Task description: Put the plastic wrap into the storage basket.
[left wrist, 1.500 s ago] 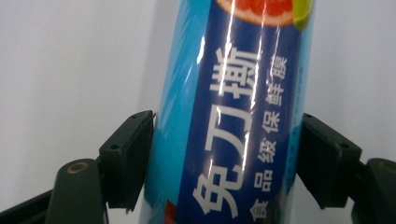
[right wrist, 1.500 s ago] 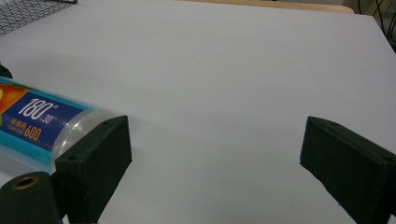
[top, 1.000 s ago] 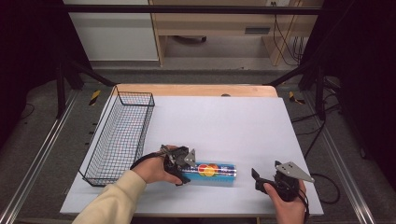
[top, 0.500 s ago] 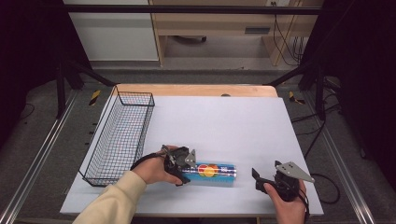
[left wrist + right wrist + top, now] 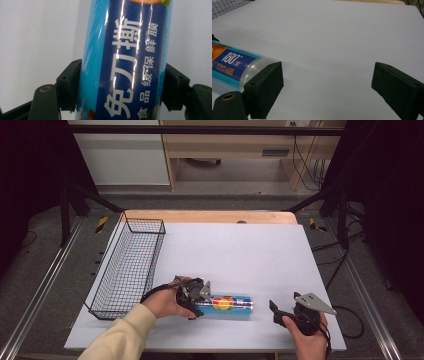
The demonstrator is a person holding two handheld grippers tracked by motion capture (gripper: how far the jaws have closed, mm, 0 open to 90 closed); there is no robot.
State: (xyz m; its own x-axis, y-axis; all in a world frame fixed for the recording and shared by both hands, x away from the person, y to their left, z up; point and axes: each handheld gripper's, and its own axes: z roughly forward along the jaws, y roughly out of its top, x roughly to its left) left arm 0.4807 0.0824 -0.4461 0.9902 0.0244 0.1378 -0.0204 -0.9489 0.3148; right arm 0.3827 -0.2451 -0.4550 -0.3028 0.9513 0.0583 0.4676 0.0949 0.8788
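Left hand-held gripper had just been closing its jaws onto my one blue roll, lying on the counter; right hand-held gripper gaped wide nearby. One wire basket stood left, nothing between.

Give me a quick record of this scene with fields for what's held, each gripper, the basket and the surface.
held thing: blue cling-film roll, lying on its side
left gripper: jaws have just been closing, pads against the roll's sides
right gripper: open, nothing between the jaws, apart from the roll's clear end
wire basket: at the table's left, looks empty
table: white top
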